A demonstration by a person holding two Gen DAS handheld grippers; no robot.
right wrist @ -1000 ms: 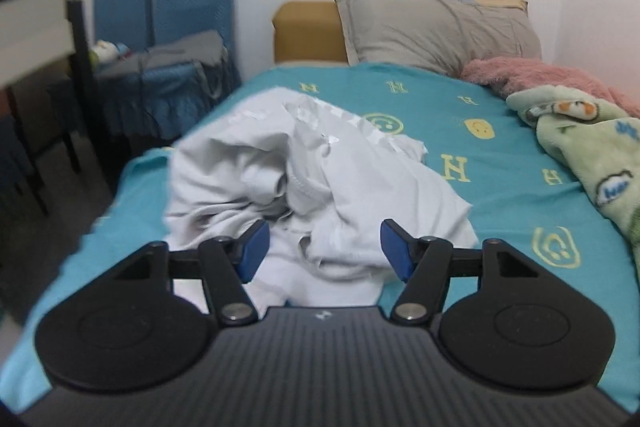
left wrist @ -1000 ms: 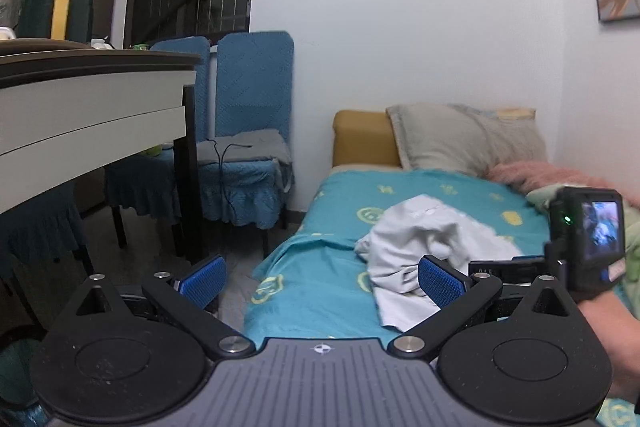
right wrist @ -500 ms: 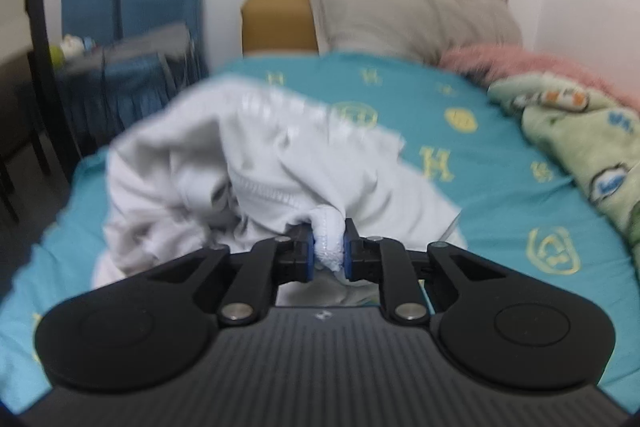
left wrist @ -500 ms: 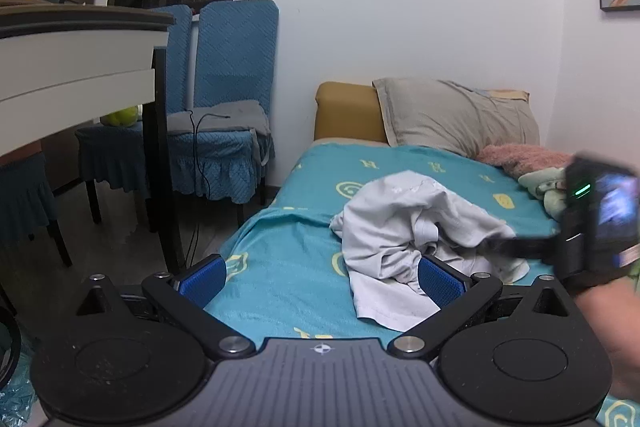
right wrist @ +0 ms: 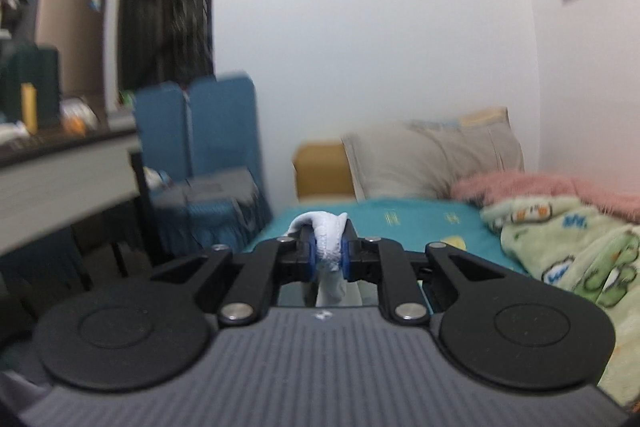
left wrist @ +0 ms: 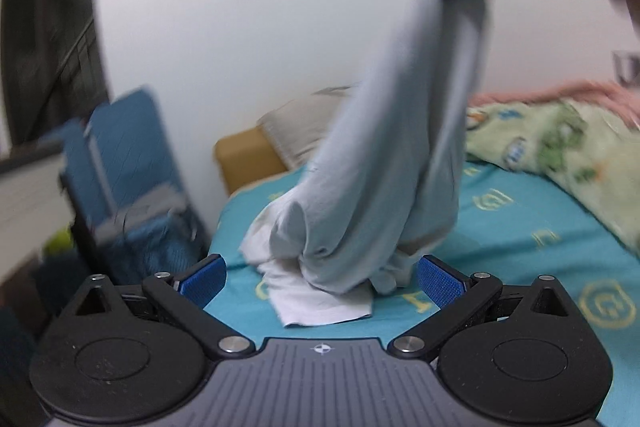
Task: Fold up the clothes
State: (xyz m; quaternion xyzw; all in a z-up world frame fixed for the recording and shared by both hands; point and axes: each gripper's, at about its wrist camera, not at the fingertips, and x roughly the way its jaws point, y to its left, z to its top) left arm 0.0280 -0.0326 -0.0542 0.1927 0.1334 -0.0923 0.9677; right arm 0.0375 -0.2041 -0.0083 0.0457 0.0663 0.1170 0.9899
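Teal bed (left wrist: 520, 227): right gripper (right wrist: 328, 251) has just clamped the grey garment (left wrist: 400, 147), now lifted off the bed; left gripper (left wrist: 320, 277) wide open, empty, closing in—unfolding begins.

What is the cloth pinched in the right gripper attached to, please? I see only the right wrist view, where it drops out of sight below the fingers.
Observer: In the left wrist view it is a pale grey garment, hanging as a long drape from the right gripper, which is shut on a bunched edge.
Operator: Thank you. Is it clear of the bed?
Observer: No, its lower end lies bunched on the teal sheet.
Operator: And is the left gripper holding any of it?
Observer: No, the left gripper is open, its blue pads either side of the heap, not pressing on it.
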